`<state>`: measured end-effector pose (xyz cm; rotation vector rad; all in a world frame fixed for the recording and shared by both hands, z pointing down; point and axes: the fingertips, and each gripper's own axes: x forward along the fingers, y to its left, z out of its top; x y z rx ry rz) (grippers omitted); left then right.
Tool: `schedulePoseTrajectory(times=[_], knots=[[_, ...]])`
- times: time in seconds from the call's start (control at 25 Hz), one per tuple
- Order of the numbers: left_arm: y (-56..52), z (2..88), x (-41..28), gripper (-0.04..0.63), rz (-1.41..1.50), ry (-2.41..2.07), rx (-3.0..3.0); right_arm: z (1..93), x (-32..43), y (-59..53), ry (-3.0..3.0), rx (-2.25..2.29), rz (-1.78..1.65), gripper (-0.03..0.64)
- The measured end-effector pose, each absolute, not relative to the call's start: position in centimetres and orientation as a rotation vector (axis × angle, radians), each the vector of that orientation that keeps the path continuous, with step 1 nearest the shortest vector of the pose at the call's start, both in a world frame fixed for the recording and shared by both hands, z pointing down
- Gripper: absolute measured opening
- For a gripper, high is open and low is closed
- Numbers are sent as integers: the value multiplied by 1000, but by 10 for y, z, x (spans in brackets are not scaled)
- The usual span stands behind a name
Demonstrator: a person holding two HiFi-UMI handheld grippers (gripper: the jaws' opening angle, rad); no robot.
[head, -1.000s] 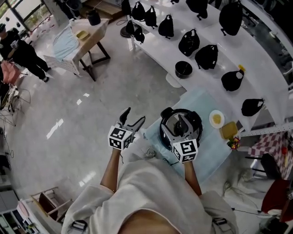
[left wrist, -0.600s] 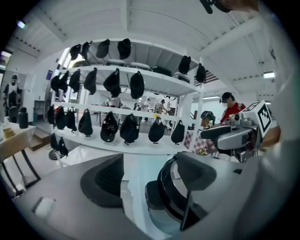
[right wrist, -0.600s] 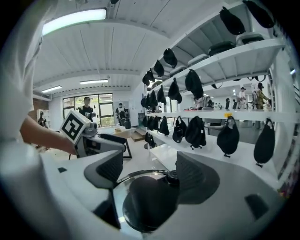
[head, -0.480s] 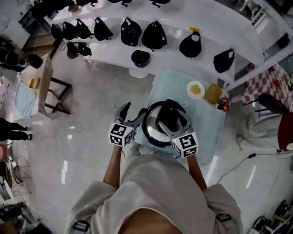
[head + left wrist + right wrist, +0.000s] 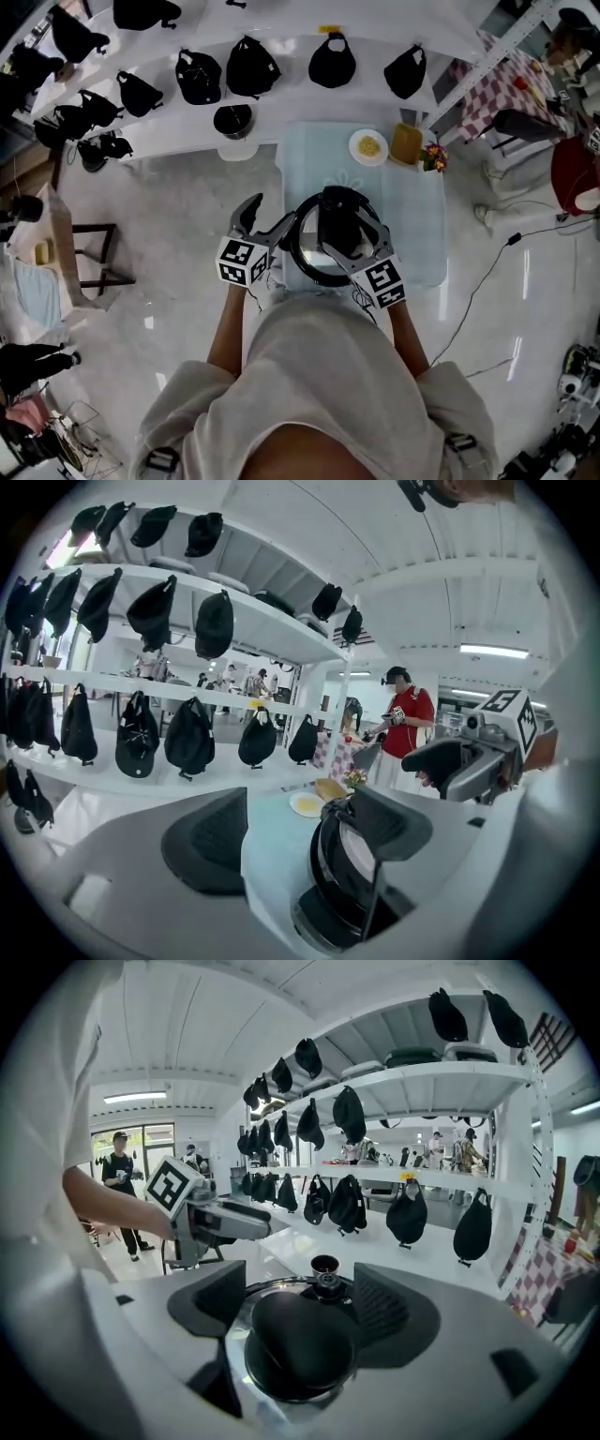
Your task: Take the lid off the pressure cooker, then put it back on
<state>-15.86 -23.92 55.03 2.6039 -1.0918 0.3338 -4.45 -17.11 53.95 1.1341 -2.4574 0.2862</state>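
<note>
The pressure cooker (image 5: 307,266) sits on a blue cloth (image 5: 412,216) on the counter. Its lid (image 5: 277,1290) is on top of it.

The right gripper (image 5: 349,231) is above the lid. Its 2 fingers (image 5: 389,1309) are wide apart. The lid's black handle (image 5: 300,1344) lies right between them, with a gap on each side, so they hold nothing. A small black knob (image 5: 325,1273) stands on the lid just past the fingertips.

The left gripper (image 5: 269,217) is also wide apart and holds nothing. Only blue cloth shows between its fingers (image 5: 211,841). The cooker is just beside its right finger, very near the rim.

Far past the fingers are a plate of yellow food (image 5: 368,146) and a yellow box (image 5: 406,143).
</note>
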Motion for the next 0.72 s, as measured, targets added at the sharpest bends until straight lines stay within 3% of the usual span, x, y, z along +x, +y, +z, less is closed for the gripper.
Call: schedulePoseTrajectory(times=[0.4,0.72], knots=[[-240,549,-159,339,334,-959,2655,554,-49,-160,-2327,1060,238,333],[-235,549,-157,339,308,-944,2654,577,-43,-152,-2153,734,103,334]])
